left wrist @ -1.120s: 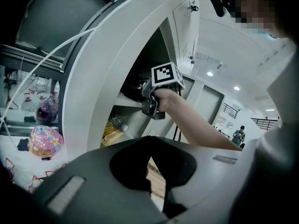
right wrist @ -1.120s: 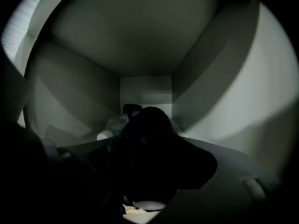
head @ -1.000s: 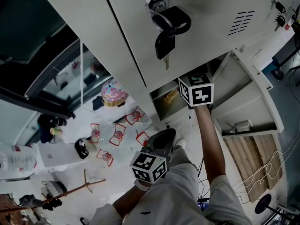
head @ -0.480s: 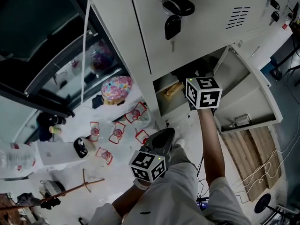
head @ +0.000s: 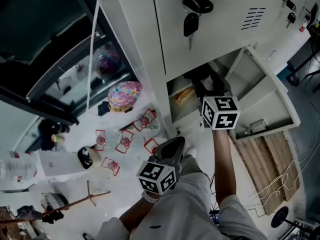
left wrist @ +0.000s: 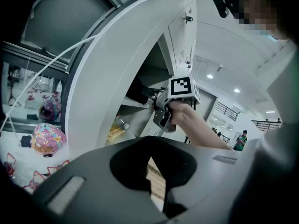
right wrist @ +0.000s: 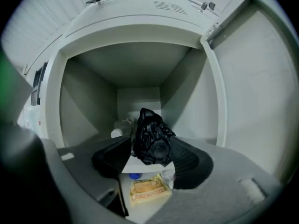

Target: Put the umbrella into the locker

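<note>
Inside locker [right wrist: 88, 101]: umbrella [right wrist: 150, 134] | right gripper [right wrist: 150, 146] jaws just closing, seemingly loose around it | left gripper [left wrist: 150, 148] clenched

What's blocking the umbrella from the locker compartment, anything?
Nothing visible. The locker door is swung open, and the umbrella already sits at the mouth of the open compartment, between the jaws of the right gripper, which have just been closing; whether their pads press it isn't clear. A bottle lies off to its left.

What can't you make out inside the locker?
Length of the umbrella: right gripper view sees it end-on; head view loses it in the dark locker.
Most of the bottle: right gripper view, behind the umbrella.
Most of the blue object: right gripper view, under the shelf.
</note>
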`<state>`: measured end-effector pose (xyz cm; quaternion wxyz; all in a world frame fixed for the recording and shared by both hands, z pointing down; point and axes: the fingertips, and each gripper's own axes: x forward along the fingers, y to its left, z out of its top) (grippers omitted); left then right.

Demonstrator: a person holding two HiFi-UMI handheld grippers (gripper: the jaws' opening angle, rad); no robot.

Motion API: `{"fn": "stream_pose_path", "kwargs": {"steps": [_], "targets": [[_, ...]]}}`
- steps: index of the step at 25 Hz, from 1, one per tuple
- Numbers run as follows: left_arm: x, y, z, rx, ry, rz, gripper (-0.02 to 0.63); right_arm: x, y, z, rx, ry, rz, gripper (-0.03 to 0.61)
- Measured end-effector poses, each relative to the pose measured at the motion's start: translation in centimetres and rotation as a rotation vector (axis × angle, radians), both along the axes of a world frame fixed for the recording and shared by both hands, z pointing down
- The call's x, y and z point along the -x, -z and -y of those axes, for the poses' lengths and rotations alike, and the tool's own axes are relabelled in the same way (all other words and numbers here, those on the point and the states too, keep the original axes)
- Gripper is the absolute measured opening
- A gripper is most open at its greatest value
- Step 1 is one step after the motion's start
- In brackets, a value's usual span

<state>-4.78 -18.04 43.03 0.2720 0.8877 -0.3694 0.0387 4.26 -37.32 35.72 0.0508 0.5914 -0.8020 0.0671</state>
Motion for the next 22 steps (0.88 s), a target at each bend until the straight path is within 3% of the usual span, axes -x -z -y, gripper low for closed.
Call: {"fn": "stream_pose_path", "kwargs": {"steps": [8,22], "targets": [[0.0,-0.1,0.3,0.004,0.001,0.002,0.011,-0.8,-0.8,0.2,-0.015,-0.048,0.013,0.192],[-0.3,-0.2,0.8,0.006,0.013,-0.004,0.011,0.4,-0.9,2.2,-0.027,-0.040,-0.005,0.189]]}}
